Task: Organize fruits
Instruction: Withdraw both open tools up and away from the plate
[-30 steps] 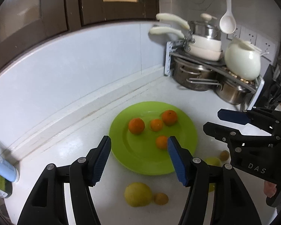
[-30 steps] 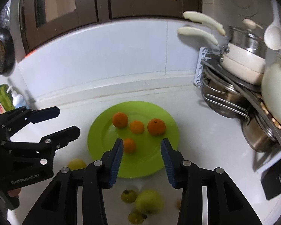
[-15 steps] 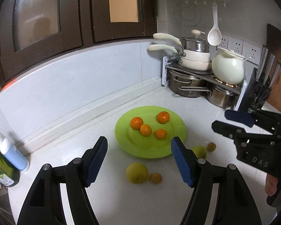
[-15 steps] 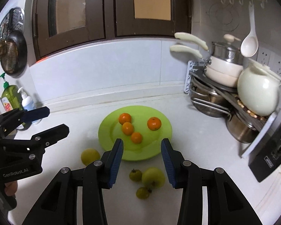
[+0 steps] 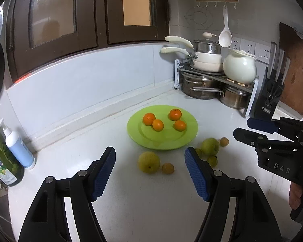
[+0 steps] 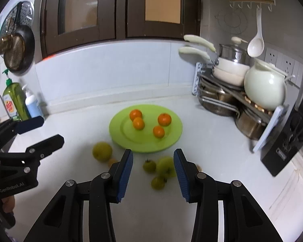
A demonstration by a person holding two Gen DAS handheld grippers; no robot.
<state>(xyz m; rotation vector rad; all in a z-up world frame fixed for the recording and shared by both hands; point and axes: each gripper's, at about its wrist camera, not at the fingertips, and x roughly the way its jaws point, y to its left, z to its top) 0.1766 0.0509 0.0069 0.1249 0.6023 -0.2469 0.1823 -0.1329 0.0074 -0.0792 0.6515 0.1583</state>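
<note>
Your left gripper [image 5: 150,169] was wide open and empty, and your right gripper [image 6: 153,168] was open and empty too. In the last second you had pulled both back from over the plate [image 5: 189,139] to the counter's [image 5: 151,201] front. That left four oranges [image 5: 158,125] on the plate at the counter's middle, while a pear [image 5: 148,162], an apple [image 5: 210,146] and several small fruits [image 5: 167,168] lay loose just off the plate's near rim. Judging by this, the oranges looked sorted and the loose fruit came next.
</note>
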